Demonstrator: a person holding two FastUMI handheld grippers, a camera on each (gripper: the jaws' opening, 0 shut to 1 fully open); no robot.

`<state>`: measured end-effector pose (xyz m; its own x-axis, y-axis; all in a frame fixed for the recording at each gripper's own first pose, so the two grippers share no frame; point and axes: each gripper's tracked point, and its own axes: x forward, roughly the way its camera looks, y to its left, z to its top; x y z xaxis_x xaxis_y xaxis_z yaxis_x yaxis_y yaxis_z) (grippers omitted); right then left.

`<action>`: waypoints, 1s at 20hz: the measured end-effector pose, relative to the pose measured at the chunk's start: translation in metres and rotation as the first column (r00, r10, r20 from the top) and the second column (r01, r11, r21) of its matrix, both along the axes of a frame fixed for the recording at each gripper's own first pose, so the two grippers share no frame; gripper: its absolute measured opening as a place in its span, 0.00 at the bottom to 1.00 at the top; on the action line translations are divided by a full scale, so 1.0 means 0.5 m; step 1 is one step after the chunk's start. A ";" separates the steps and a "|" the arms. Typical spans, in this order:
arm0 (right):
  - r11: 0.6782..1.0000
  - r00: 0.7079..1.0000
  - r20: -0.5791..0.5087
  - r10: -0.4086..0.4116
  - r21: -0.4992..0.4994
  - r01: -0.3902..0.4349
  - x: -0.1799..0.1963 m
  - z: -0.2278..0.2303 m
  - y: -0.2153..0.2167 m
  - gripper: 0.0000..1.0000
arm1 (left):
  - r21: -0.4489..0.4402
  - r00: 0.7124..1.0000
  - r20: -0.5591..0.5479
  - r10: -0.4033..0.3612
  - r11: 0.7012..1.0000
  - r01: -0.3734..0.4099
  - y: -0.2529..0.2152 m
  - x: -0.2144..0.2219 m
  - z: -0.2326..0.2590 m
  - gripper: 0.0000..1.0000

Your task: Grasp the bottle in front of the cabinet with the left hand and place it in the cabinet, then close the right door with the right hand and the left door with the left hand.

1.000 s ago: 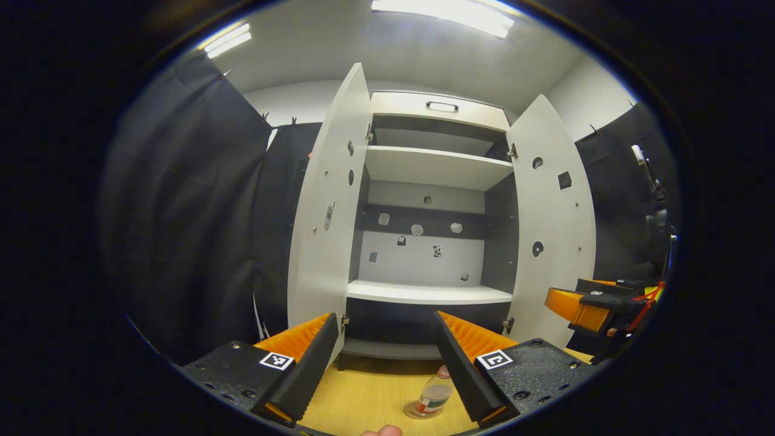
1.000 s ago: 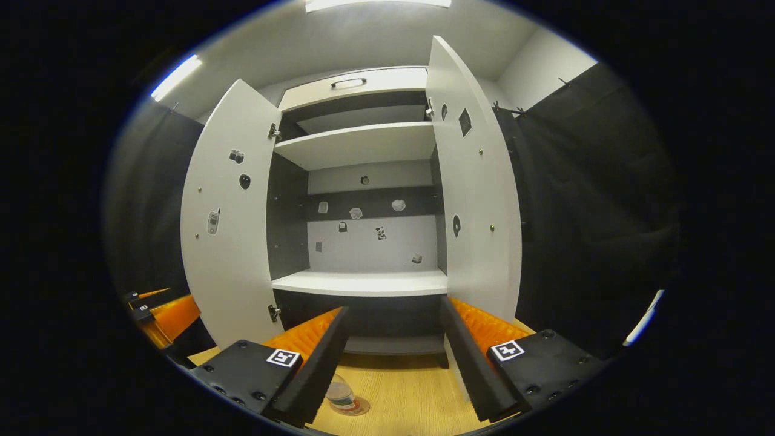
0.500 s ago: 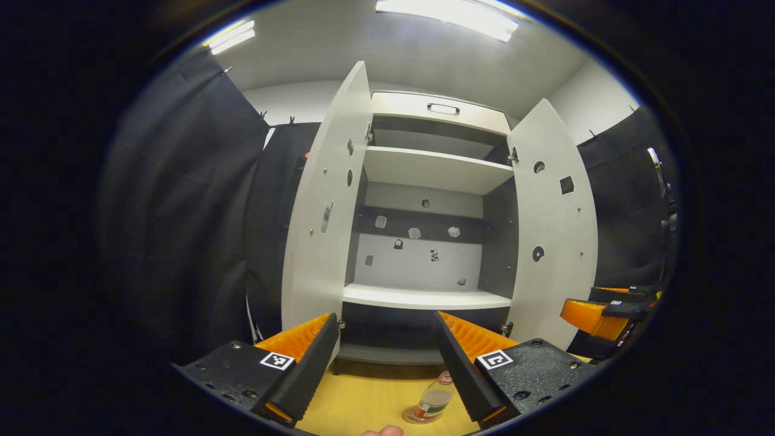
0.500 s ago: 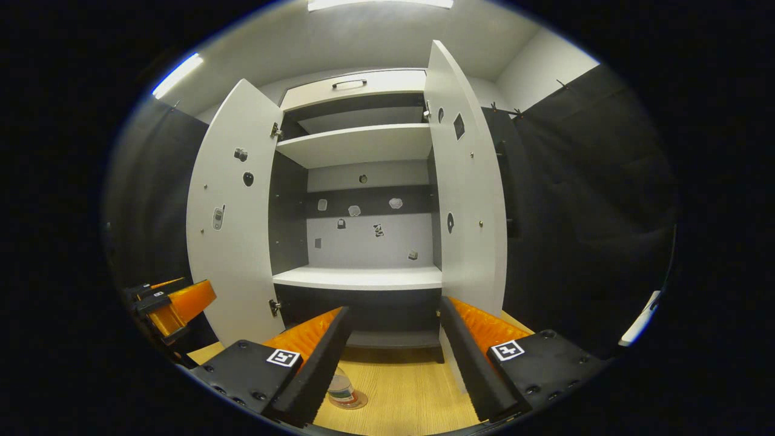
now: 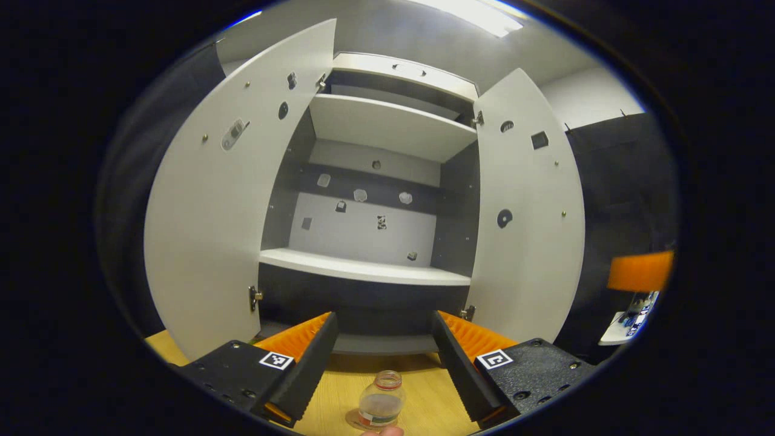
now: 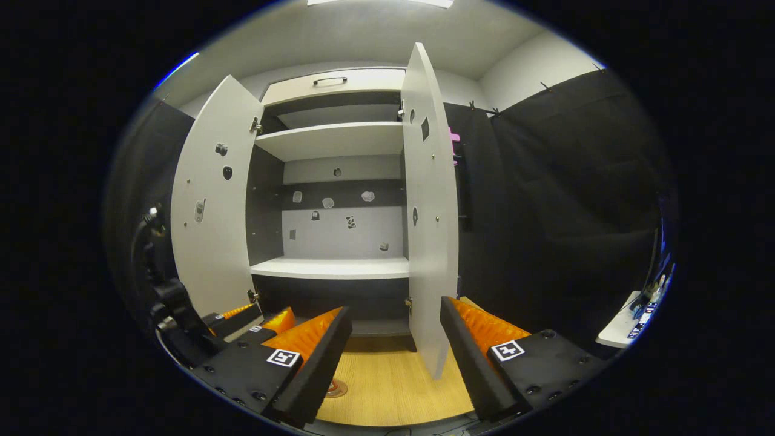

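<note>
Bottle [image 5: 380, 401] now centred between the wide-open left hand-held gripper [image 5: 380, 378] fingers; right hand-held gripper [image 6: 393, 363] likewise open, empty

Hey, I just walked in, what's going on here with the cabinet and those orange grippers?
A person holds a gripper in each hand in front of a white cabinet with both doors open. The left gripper is open and lined up on a small bottle standing upright on the wooden floor, between its fingers but not gripped. The right gripper is open too, waiting near the right door. Nothing is on the shelves that can be seen.
</note>
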<state>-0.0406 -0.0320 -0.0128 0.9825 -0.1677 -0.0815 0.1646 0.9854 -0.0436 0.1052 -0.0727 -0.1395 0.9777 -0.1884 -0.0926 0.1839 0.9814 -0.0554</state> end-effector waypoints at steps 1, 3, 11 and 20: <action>1.000 1.000 -0.009 -0.014 -0.009 0.014 -0.005 0.000 -0.007 0.98 | 0.007 1.000 -0.018 0.005 1.000 -0.005 -0.003 0.004 -0.043 0.95; 0.999 0.999 -0.025 -0.033 -0.019 0.032 -0.017 -0.002 -0.015 0.98 | 0.044 0.998 -0.064 0.013 0.999 -0.010 -0.007 0.005 -0.127 0.92; 0.999 0.997 -0.065 -0.029 -0.019 0.028 -0.019 -0.012 -0.014 0.98 | 0.073 0.976 -0.217 0.022 0.997 -0.006 -0.024 -0.026 -0.356 0.95; 0.992 0.989 -0.086 0.121 -0.021 -0.124 0.026 -0.023 -0.060 0.97 | 0.103 0.955 -0.265 0.136 0.988 -0.112 0.003 -0.063 -0.374 0.71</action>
